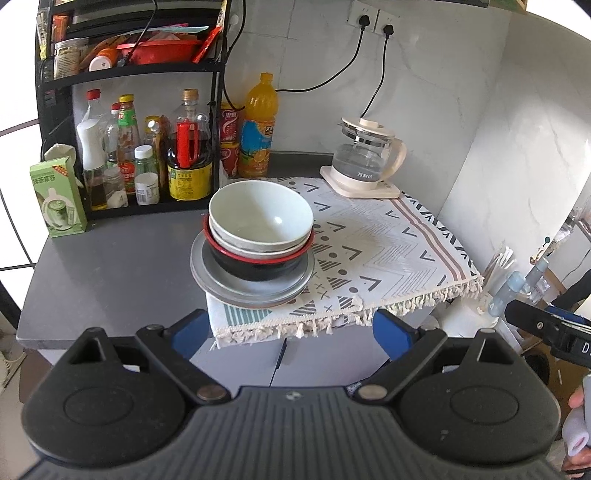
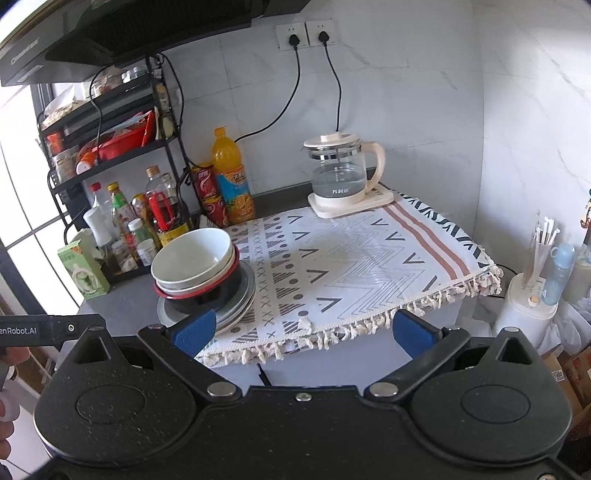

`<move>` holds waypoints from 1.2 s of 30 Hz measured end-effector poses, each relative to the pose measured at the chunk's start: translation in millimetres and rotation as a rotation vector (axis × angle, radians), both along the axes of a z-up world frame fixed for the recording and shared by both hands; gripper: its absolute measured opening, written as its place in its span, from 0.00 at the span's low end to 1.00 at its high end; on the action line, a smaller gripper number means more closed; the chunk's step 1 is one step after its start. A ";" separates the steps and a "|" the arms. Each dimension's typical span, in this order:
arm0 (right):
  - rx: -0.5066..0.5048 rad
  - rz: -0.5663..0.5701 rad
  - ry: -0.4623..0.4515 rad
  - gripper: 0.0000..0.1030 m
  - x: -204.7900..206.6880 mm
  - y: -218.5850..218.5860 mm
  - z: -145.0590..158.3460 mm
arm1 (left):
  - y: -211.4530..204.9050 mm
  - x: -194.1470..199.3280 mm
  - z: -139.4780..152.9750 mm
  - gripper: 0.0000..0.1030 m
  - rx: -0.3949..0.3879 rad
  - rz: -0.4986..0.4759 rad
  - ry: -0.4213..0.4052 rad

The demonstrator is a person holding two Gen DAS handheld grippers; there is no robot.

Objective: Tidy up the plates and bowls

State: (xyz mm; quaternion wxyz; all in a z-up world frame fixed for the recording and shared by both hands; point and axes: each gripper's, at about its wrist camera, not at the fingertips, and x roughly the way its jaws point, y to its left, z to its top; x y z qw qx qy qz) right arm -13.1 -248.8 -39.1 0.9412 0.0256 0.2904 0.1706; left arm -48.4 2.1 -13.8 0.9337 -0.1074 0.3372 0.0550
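Both wrist views look down from nearby, sharing the patterned cloth (image 1: 369, 251).

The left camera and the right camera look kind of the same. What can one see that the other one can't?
Only the left camera shows the right gripper poking in at the side.

Only the right camera shows the black hood overhead, the white tub of sticks and the blue baby bottle standing whole.

Both show the stack of bowls on grey plates, the patterned cloth, the kettle, the orange juice bottle and the rack of sauce bottles. Both grippers are open and empty.
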 end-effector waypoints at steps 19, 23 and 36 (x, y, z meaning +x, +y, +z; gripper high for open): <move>-0.008 0.037 0.008 1.00 -2.2 11.3 -2.1 | 6.7 -8.9 -2.9 0.91 -0.002 0.028 0.019; -0.008 0.042 -0.001 1.00 -0.4 13.2 -0.9 | 8.8 -7.5 -3.0 0.91 -0.005 0.032 0.026; 0.000 0.029 -0.006 1.00 3.0 14.7 -0.4 | 10.8 -3.2 2.9 0.91 0.010 0.026 0.020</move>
